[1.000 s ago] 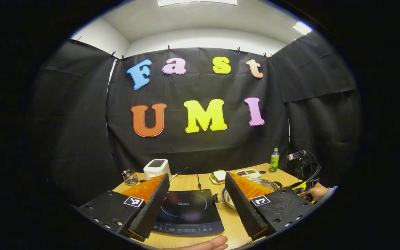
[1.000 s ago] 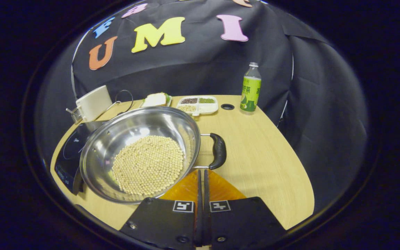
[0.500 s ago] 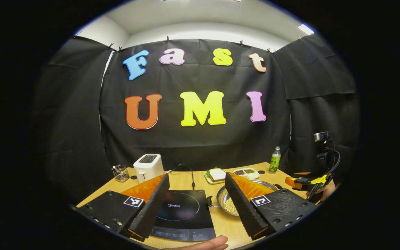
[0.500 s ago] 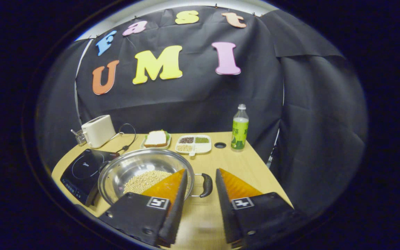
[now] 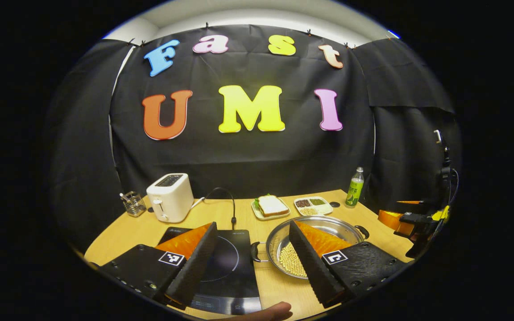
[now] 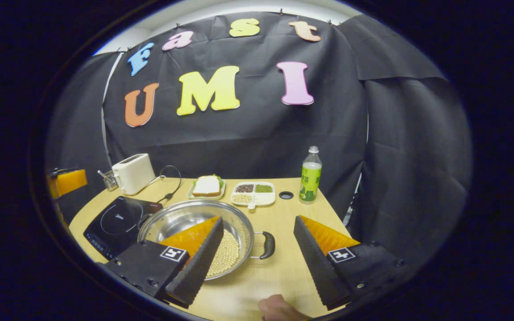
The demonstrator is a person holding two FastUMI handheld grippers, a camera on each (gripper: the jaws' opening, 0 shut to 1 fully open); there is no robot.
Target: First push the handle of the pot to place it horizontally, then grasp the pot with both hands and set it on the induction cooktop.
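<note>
Left tool (image 5: 252, 236): jaws spread wide, grasping nothing, held above the counter (image 5: 355, 214) over the induction cooktop (image 5: 230, 263). Right tool (image 6: 257, 227): jaws likewise spread and empty, flanking the pot's right handle (image 6: 267, 244) without contact. The pot (image 6: 181, 216), holding pale beans, sits on the counter just beside the cooktop, both handles lying horizontal

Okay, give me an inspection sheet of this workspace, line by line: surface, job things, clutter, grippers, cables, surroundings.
Surface: light wooden table.
Job's things: steel pot holding beans, on the table beside the induction cooktop; black pot handle sticking out sideways.
Clutter: toaster, sandwich plate, divided snack tray, green bottle, wire holder.
Grippers: left gripper open; right gripper open, holding nothing.
Cables: black cord behind the cooktop.
Surroundings: black cloth wall.
</note>
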